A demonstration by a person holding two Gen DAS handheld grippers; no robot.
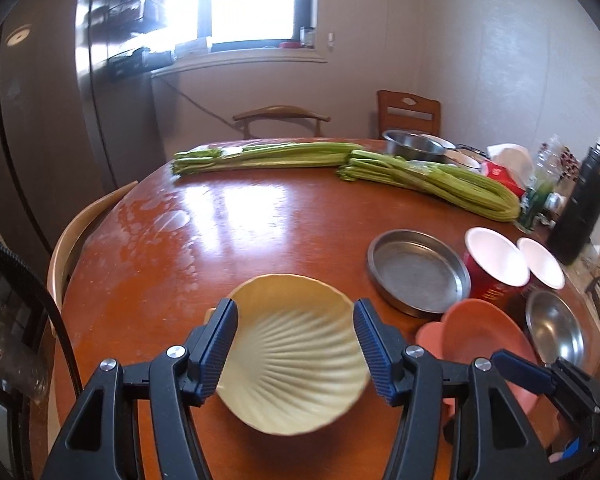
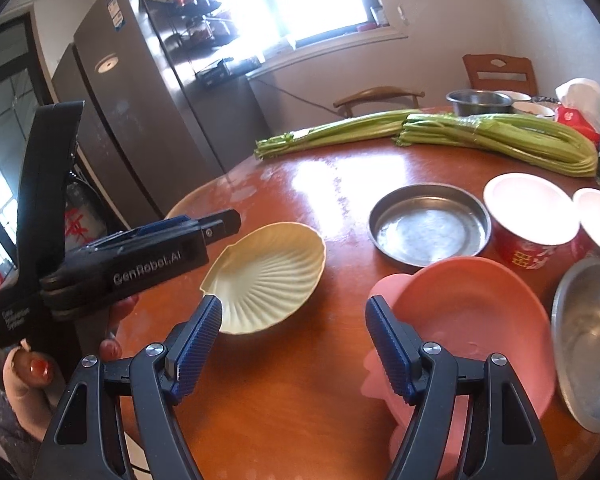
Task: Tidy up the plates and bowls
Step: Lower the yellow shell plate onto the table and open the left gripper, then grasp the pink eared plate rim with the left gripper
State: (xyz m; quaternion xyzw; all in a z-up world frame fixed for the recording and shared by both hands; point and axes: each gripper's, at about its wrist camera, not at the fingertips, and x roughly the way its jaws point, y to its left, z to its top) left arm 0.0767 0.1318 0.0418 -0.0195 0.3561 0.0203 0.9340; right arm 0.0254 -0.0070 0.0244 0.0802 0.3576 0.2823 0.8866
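Observation:
A pale yellow shell-shaped plate (image 1: 296, 364) (image 2: 268, 276) lies flat on the round wooden table (image 1: 240, 240). My left gripper (image 1: 296, 308) hovers above it, jaws open and clear of the rim; the right wrist view shows this gripper (image 2: 230, 220) in the air left of the plate, held by a hand. My right gripper (image 2: 294, 302) is open over bare wood with nothing between its fingers. A pink plate (image 2: 472, 312) (image 1: 484, 340) lies just right of its right finger. Beyond are a flat metal pan (image 2: 428, 224) (image 1: 418, 272), two red bowls (image 2: 528, 208) (image 1: 496, 262) and a steel bowl (image 2: 592, 340) (image 1: 556, 328).
Two celery bundles (image 1: 268, 154) (image 1: 440, 184) lie across the far side of the table. Behind them stand a steel bowl (image 1: 414, 146), a black flask (image 1: 584, 200) and clutter at the right edge. Chairs (image 1: 280, 120) surround the table; a fridge (image 2: 140, 120) stands left.

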